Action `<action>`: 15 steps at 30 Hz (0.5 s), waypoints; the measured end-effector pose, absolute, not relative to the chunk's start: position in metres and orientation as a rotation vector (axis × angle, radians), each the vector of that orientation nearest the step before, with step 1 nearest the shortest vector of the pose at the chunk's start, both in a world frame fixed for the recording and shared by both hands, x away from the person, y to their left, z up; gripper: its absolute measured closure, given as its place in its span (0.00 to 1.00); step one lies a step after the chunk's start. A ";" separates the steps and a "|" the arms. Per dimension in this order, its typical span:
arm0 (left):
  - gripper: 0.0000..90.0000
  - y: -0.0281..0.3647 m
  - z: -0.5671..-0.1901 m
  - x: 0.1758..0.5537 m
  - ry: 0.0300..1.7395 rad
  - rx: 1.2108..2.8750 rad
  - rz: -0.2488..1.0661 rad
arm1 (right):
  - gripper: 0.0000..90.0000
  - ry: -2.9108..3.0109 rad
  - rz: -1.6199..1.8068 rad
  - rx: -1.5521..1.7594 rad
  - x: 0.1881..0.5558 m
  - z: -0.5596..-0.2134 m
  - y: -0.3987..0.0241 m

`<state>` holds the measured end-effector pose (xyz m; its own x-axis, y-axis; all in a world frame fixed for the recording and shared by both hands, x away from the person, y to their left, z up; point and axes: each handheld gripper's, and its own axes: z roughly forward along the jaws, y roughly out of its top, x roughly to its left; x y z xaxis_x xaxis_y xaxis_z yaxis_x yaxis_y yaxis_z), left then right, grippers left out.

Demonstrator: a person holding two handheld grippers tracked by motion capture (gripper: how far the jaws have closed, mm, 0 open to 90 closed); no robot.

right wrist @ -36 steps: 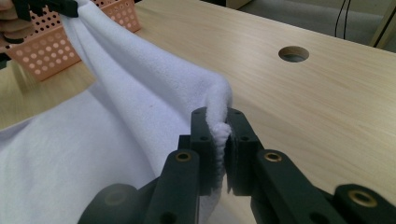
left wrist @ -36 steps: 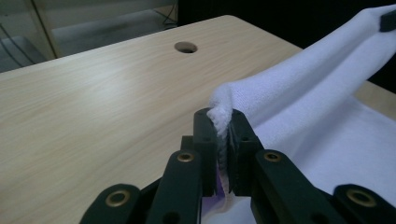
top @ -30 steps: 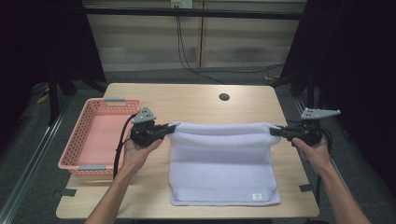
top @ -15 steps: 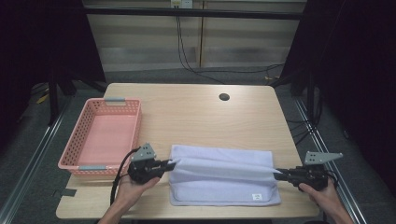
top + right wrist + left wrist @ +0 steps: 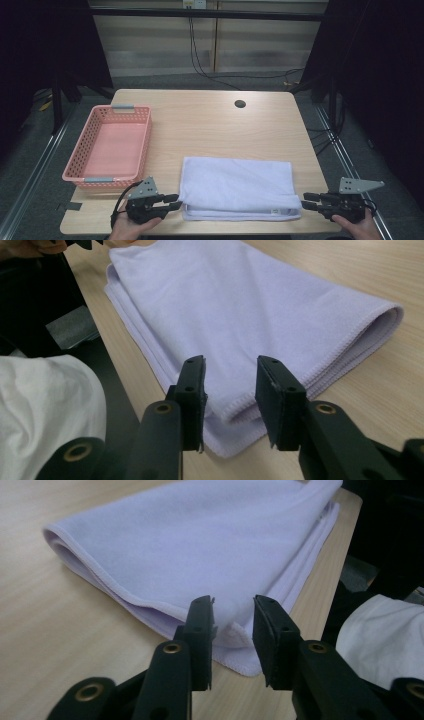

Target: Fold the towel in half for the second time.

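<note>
Even overhead light, dark surroundings, soft blur in close views.

In the high view the bottom edge cuts off both hands at the wrist, the left hand (image 5: 131, 227) and the right hand (image 5: 356, 227); the small label (image 5: 272, 212) on the towel (image 5: 236, 187) is too small to read; the towel's inner layers are hidden under its top fold; in the left gripper view the towel's far end runs off the top edge; in the right gripper view a white sleeve (image 5: 47, 405) is cut by the left edge; the tabletop (image 5: 210, 125) near edge is partly cut off.
</note>
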<state>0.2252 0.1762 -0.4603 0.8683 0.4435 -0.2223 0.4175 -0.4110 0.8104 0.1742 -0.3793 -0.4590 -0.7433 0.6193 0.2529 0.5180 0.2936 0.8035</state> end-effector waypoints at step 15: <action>0.69 0.127 -0.486 0.307 0.717 2.168 -0.002 | 0.53 2.549 1.265 1.133 0.211 -0.478 -0.280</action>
